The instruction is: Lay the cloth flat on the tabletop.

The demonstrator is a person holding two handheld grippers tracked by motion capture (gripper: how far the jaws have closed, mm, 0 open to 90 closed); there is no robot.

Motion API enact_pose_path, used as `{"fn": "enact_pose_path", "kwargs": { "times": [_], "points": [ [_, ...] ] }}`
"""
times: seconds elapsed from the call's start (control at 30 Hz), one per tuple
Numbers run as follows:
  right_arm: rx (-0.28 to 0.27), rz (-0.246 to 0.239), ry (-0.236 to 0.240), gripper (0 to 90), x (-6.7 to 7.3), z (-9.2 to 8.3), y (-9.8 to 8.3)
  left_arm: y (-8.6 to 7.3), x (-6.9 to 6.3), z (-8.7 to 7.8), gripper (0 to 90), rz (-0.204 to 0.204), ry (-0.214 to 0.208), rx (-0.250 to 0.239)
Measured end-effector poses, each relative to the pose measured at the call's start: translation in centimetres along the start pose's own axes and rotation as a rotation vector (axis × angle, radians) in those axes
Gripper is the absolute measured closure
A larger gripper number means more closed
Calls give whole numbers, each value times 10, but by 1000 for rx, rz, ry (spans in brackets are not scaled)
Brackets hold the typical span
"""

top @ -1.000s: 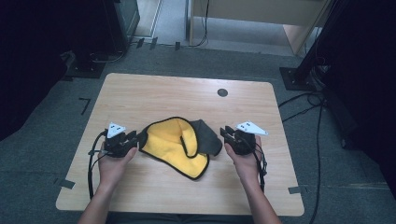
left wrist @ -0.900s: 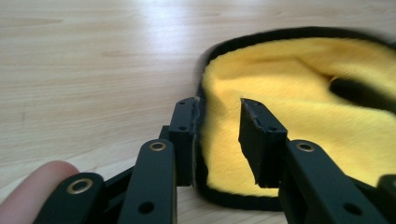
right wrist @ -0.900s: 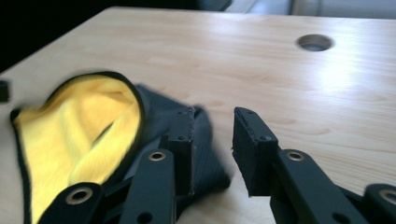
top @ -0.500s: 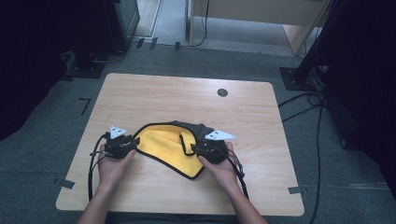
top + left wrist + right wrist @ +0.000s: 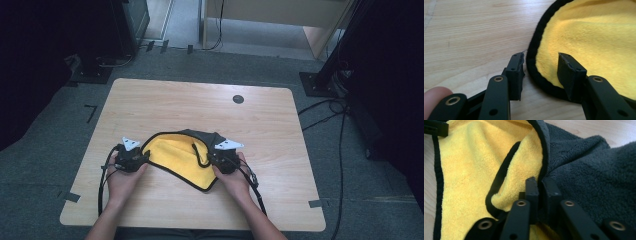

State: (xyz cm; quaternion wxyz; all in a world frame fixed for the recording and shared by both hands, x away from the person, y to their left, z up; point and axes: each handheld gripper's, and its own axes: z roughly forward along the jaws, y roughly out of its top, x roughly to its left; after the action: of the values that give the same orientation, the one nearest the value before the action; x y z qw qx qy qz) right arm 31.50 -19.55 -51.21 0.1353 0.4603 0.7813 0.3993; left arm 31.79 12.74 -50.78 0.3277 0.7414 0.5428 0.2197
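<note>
The yellow plush cloth with black piping and a dark grey reverse [image 5: 175, 159] lay in the lower middle of the high view on the pale wooden counter [image 5: 200, 107], its long axis running left to right, yellow face up, its far edge folded to show grey. The right hand-held gripper [image 5: 541, 185] pinched that folded edge, jaws pressed together. The left hand-held gripper [image 5: 541, 65] stood spread, straddling the cloth's left piping.

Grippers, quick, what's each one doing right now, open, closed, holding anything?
Left claw: open, jaws astride the black edge of the yellow cloth, not clamped.
Right claw: closed on the cloth's edge.
</note>
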Motion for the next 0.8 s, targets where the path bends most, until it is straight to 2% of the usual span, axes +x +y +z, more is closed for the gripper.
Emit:
{"fn": "enact_pose_path", "kwargs": {
  "times": [0.03, 0.07, 0.1, 0.17, 0.23, 0.27, 0.3, 0.37, 0.4, 0.43, 0.47, 0.5, 0.53, 0.57, 0.6, 0.67, 0.7, 0.73, 0.77, 0.8],
  "points": [
    [-4, -2, -7, 869, 2, -1, -2, -1, -4, -2, 546, 9, -4, -5],
    [-15, -15, -38, 875, 8, -3, -7, -1, -12, -6, 537, 25, -17, -18],
    [-15, -15, -38, 875, 8, -3, -7, -1, -12, -6, 536, 25, -17, -18],
    [-22, -2, -46, 876, 14, -5, -11, -2, -21, -10, 537, 37, -41, -21],
    [-23, 36, -37, 877, 22, -10, -18, -3, -32, -13, 537, 70, -80, -11],
    [-23, 36, -37, 877, 22, -10, -18, -4, -37, -13, 537, 89, -88, -8],
    [-15, 55, -29, 877, 31, -14, -22, -6, -47, -11, 536, 127, -103, 10],
    [-11, 54, -23, 878, 36, -16, -25, -6, -49, -10, 533, 139, -101, 17],
    [-1, 35, -11, 878, 50, -21, -30, -8, -54, -6, 517, 171, -86, 27],
    [-1, 35, -11, 878, 50, -21, -30, -8, -54, -6, 510, 171, -86, 27],
    [-3, 17, 3, 878, 64, -24, -37, -8, -53, -5, 502, 176, -90, 29],
    [-3, 17, 3, 878, 64, -24, -37, -7, -51, -5, 502, 176, -99, 33],
    [-3, 4, 16, 879, 72, -25, -40, -7, -50, -5, 497, 166, -108, 32],
    [12, -14, 68, 879, 85, -28, -42, -7, -49, -4, 498, 164, -110, 32],
    [12, -14, 68, 879, 85, -28, -42, -8, -48, -4, 498, 172, -102, 33],
    [18, -16, 121, 879, 89, -30, -39, -8, -49, -2, 500, 186, -92, 31],
    [10, -19, 129, 880, 88, -32, -37, -8, -49, -2, 499, 193, -88, 33],
    [-13, 8, 143, 882, 79, -37, -29, -7, -48, -2, 495, 205, -84, 31],
    [-13, 8, 143, 882, 79, -37, -29, -7, -48, -2, 495, 205, -84, 31],
    [-53, 40, 128, 884, 64, -46, -19, -5, -44, 0, 497, 196, -73, 33]
  ]
}}
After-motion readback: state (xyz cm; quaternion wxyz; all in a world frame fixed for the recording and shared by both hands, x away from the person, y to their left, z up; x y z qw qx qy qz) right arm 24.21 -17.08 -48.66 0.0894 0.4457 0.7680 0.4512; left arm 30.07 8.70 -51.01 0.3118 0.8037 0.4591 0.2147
